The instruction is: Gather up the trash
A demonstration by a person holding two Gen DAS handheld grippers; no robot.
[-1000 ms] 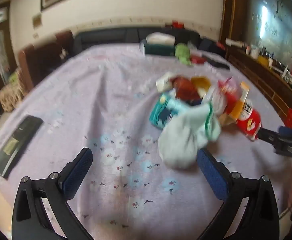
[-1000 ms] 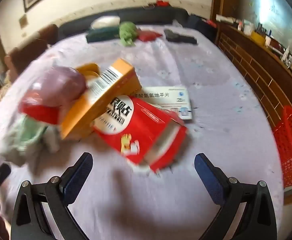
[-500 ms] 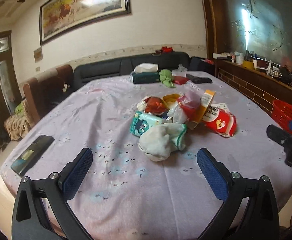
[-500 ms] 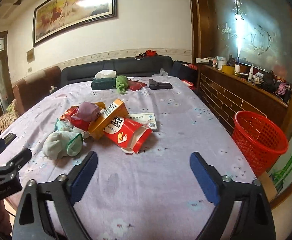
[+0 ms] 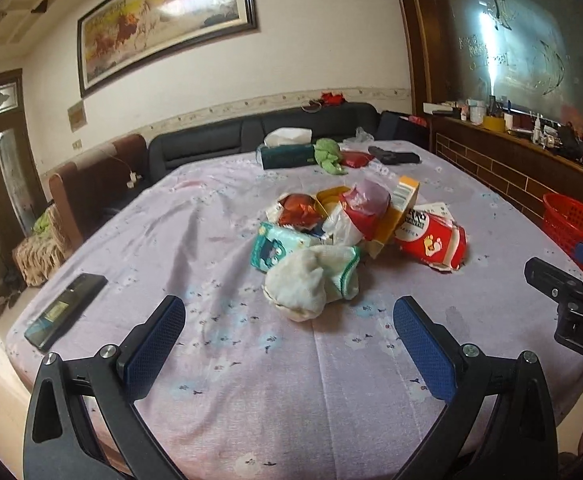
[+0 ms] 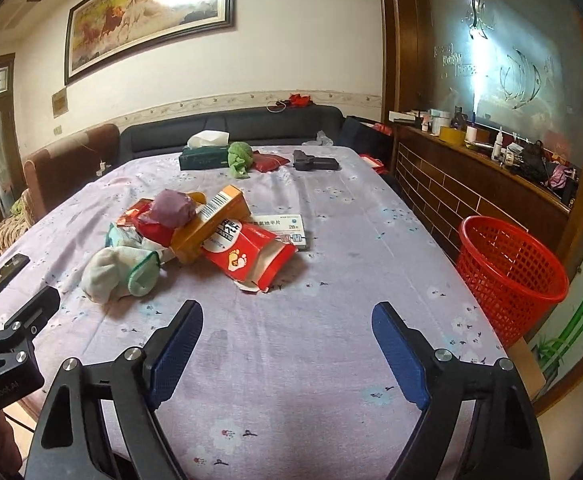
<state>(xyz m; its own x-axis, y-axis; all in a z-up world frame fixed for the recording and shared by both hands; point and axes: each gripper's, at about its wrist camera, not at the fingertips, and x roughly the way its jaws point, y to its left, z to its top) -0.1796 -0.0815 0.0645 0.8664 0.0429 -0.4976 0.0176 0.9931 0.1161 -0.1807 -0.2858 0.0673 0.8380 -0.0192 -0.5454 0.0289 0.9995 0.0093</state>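
Note:
A pile of trash lies mid-table: a white-green sock (image 5: 311, 280) (image 6: 119, 274), a teal packet (image 5: 275, 246), a red carton (image 5: 431, 238) (image 6: 251, 254), an orange box (image 5: 399, 208) (image 6: 211, 220), a purple-red wrapper (image 6: 171, 214) and a white medicine box (image 6: 287, 226). A red mesh basket (image 6: 511, 272) (image 5: 575, 224) stands on the floor right of the table. My left gripper (image 5: 289, 340) is open and empty, short of the sock. My right gripper (image 6: 287, 344) is open and empty, near the table's front edge.
The table wears a lilac flowered cloth (image 5: 195, 248). A black phone (image 5: 67, 310) lies at its left edge. A tissue box (image 6: 205, 154), green cloth (image 6: 239, 156), red pouch (image 6: 269, 162) and black object (image 6: 315, 162) sit at the far end. A brick ledge (image 6: 471, 184) runs along the right.
Both grippers have pulled back from close over the trash pile to the table's front edge. They stay open and empty. The pile has not moved.

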